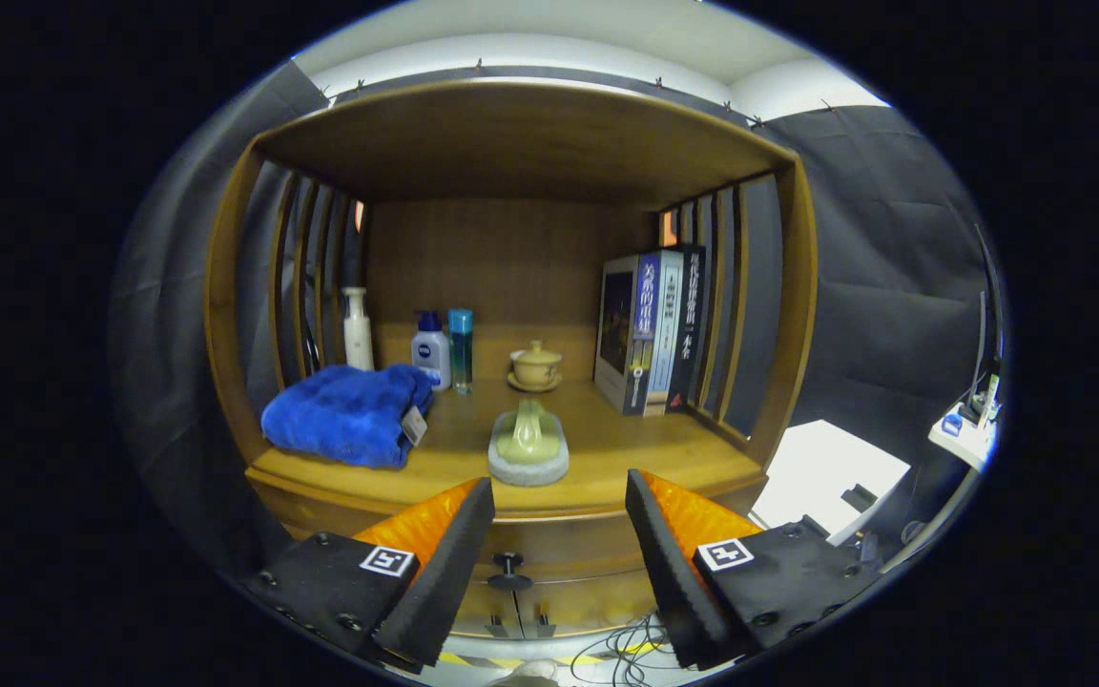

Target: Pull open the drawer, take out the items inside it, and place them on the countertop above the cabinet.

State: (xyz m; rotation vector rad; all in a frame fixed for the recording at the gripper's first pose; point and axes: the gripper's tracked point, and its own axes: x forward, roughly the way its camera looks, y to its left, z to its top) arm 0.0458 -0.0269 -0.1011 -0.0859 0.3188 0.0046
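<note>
Level-on, gripper (559,520) fingers spread apart — empty, drawer knob (509,570) between them, drawer (549,549) closed

A home-like booth: wooden cabinet (511,496) holding books (653,329), toiletry bottles (431,351), a folded towel (349,413).

Orange tool (559,510) with black pads, brown wooden cabinet (798,315), blue towel (349,415), pale green brush (528,434).
</note>
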